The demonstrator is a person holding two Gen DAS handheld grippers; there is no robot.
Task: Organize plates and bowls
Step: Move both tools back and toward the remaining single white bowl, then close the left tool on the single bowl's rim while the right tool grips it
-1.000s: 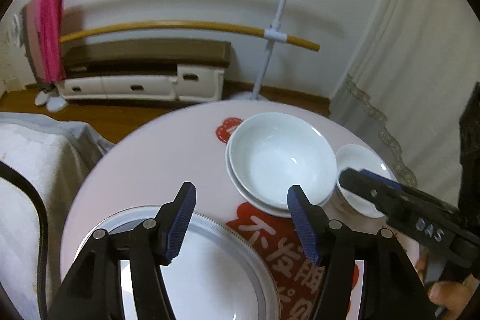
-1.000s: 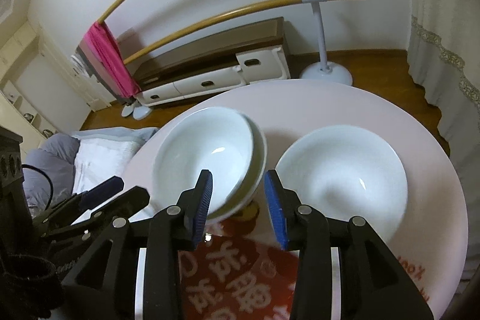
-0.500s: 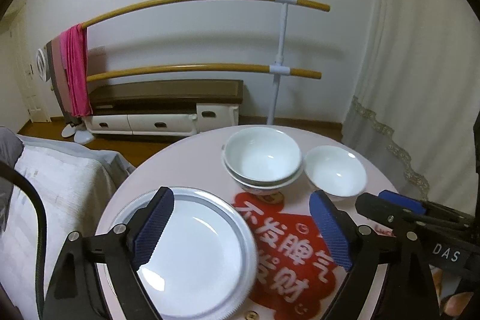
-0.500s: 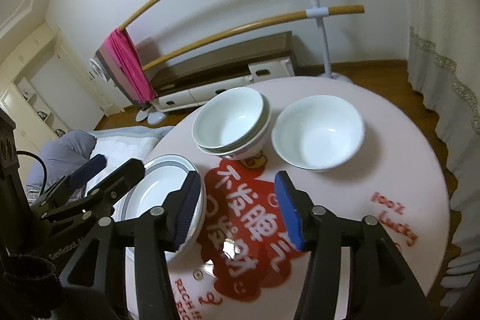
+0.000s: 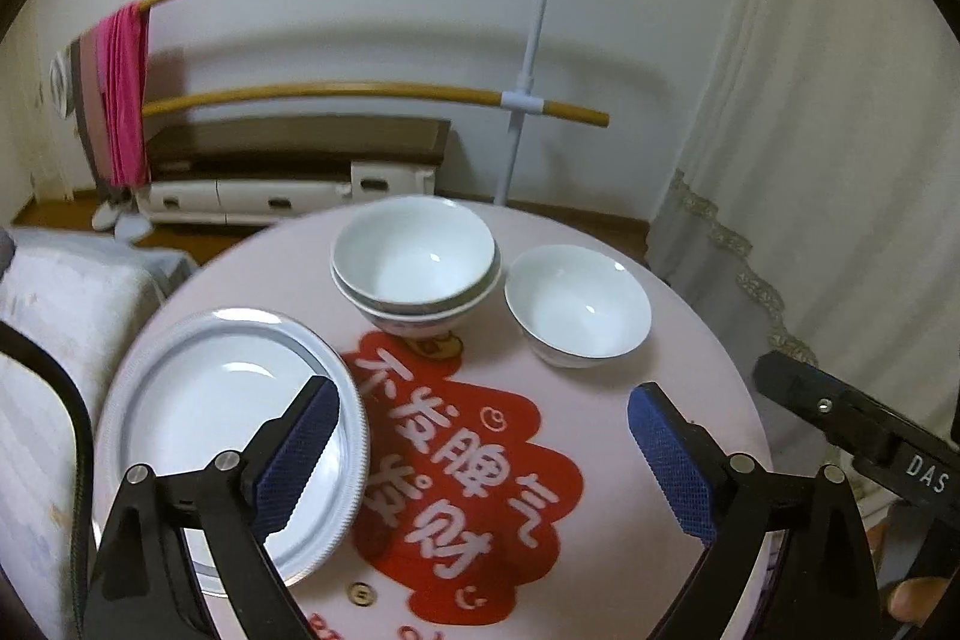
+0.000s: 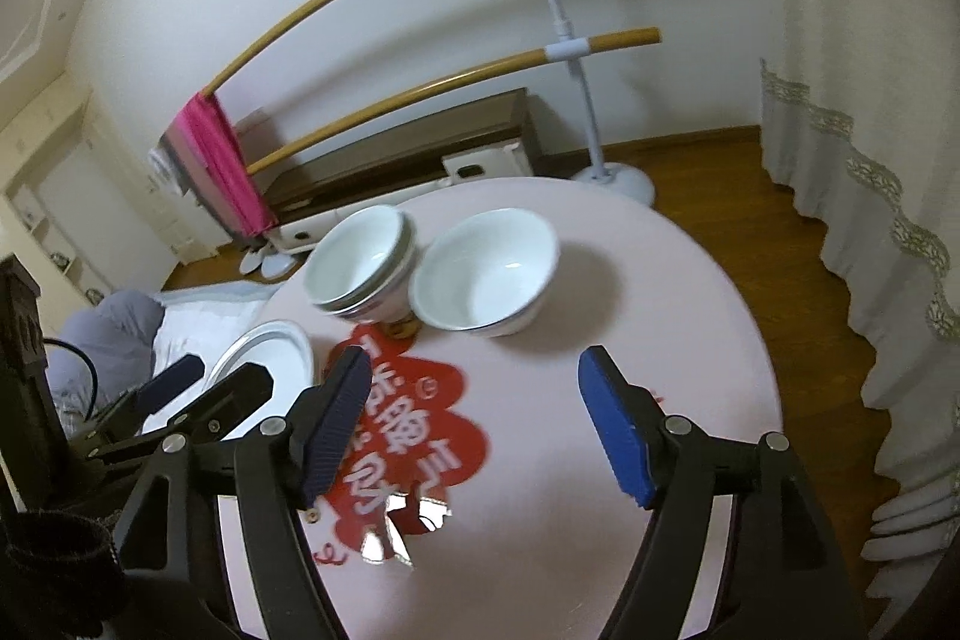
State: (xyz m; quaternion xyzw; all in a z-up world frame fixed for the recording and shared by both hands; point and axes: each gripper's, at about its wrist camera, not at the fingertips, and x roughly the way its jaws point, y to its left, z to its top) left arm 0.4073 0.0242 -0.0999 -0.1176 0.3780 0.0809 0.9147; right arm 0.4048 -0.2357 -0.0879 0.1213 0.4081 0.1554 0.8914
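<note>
Both grippers have pulled back and up from the crockery over the last second. A second ago the left gripper (image 5: 480,451) sat low over the plate with its jaws fairly narrow, and the right gripper (image 6: 474,421) was close in, jaws nearly together, right at the near rims of the bowls. Now each stands wide apart and holds nothing, blue pads bare.

Layout on the round pink table (image 5: 708,376):
- Stacked bowls (image 5: 415,263): white bowls nested, at the far side of the table; the wrist views suggest two or three, count not certain.
- Single white bowl (image 5: 577,304): just beside the stack on its right, upright, alone. In the right wrist view (image 6: 486,271) its rim looks very near or touching the stack (image 6: 360,265); cannot tell which.
- Grey-rimmed plate (image 5: 222,436): near left edge of the table, partly behind the left gripper's left pad.
- Red decal with Chinese characters (image 5: 462,472): centre of table, between plate and bowls.

Reading: the retreat with released jaws suggests a placement at the stack is finished and both tools are resetting. Sorting looks partly done. The lone bowl is the obvious remainder; it likely belongs on the stack. The right gripper is nearer to it and faces it squarely, so a rim pinch from that side seems the natural next step.

Risk noted: glazed rim, slippery; the stack is close enough to be knocked.
</note>
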